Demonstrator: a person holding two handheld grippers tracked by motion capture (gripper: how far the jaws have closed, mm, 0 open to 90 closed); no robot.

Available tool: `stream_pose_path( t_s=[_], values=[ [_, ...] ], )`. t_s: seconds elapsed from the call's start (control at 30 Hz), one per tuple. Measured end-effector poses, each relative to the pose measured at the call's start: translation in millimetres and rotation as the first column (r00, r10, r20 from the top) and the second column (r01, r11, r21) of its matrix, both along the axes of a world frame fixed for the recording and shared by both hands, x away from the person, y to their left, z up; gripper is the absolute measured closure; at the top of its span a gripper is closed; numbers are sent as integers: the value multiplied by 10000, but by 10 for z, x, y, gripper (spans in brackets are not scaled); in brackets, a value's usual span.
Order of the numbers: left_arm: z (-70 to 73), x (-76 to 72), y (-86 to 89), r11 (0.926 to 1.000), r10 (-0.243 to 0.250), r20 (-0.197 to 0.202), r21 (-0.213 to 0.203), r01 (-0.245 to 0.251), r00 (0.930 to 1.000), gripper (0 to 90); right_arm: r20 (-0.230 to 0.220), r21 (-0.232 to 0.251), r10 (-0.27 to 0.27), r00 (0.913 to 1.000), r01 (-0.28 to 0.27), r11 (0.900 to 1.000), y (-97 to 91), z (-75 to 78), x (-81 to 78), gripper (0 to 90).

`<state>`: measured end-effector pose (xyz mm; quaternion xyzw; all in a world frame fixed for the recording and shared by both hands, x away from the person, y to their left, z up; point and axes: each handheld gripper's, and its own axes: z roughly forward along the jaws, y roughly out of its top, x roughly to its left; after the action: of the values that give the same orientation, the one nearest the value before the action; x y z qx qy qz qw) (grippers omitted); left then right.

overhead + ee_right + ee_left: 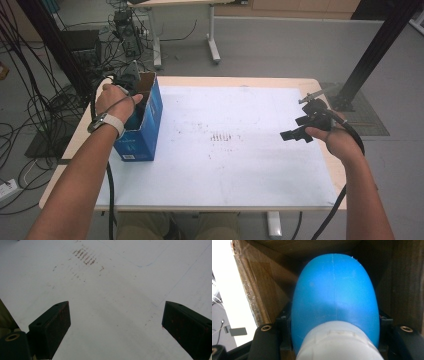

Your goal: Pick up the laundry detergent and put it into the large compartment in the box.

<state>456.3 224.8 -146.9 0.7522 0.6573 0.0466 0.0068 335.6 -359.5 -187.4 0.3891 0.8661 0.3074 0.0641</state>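
A blue cardboard box (145,132) stands open-topped at the left edge of the table. My left gripper (140,100) reaches down into it. In the left gripper view that gripper (335,316) is shut on a rounded blue object (334,290) with a white base (339,342), between the box's brown inner walls (262,292). My right gripper (296,133) hovers over the right side of the white mat (225,170). In the right gripper view its jaws (116,320) stand open, with bare mat between them.
Brown smudges (223,136) mark the mat's middle. The wooden table edge (330,115) runs just beyond the right hand. Cables and equipment (125,35) crowd the floor behind the box, and a black frame post (372,55) rises at the back right.
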Motion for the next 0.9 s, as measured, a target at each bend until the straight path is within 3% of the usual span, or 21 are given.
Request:
stream_pose_path(
  t_s=[0.9],
  values=[
    [-3, -10, 16, 10000, 3, 40, -37, -3, 10000, 376, 47, -6, 32, 10000, -32, 10000, 17, 22, 3, 81]
  ],
)
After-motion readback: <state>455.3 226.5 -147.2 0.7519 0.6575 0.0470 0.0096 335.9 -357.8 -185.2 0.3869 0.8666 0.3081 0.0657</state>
